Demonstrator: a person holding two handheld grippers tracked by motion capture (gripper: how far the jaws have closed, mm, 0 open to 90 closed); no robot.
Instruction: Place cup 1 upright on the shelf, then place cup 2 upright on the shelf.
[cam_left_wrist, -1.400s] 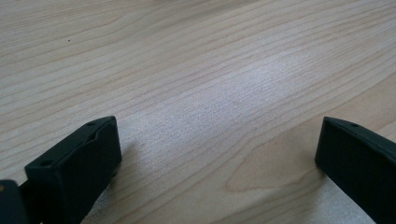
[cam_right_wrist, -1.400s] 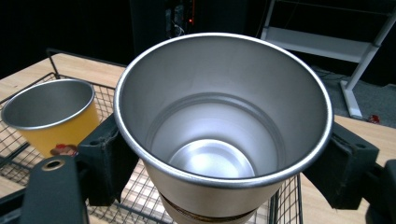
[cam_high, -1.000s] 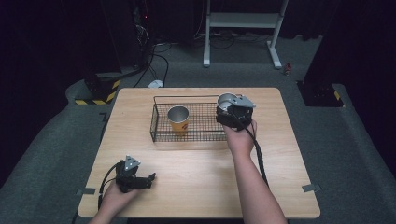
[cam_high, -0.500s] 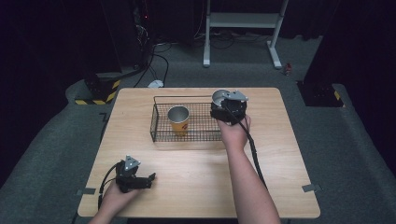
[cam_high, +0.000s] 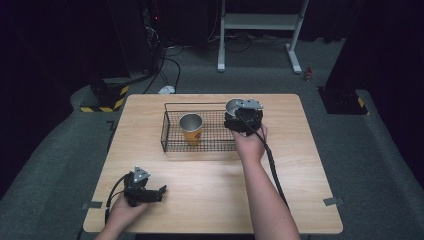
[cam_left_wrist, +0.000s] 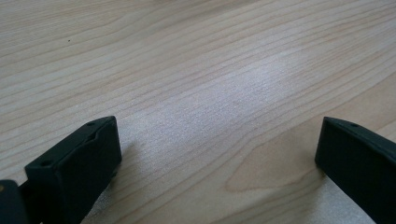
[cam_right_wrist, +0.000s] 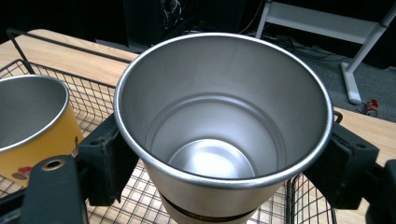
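My right gripper (cam_high: 239, 114) is shut on a bare steel cup (cam_right_wrist: 223, 126), with one jaw on each side of its wall. The steel cup (cam_high: 233, 106) hangs upright over the right end of a black wire basket (cam_high: 172, 145). Inside the basket stands a yellow cup (cam_high: 191, 128) with a steel lining; the yellow cup (cam_right_wrist: 32, 126) is to the left of the held one. My left gripper (cam_high: 159, 192) rests on the table near the front left corner, and its jaws (cam_left_wrist: 215, 158) stand wide open with bare wood between them.
The wooden table (cam_high: 210, 200) has free room in front of the basket and to the right. A dark floor with cables, a white stand (cam_high: 260, 22) and a yellow-black striped block (cam_high: 107, 100) lie beyond the far edge.
The right gripper has carried the steel cup a little to the left, from beside the basket's right end to over it. The left gripper has not moved.
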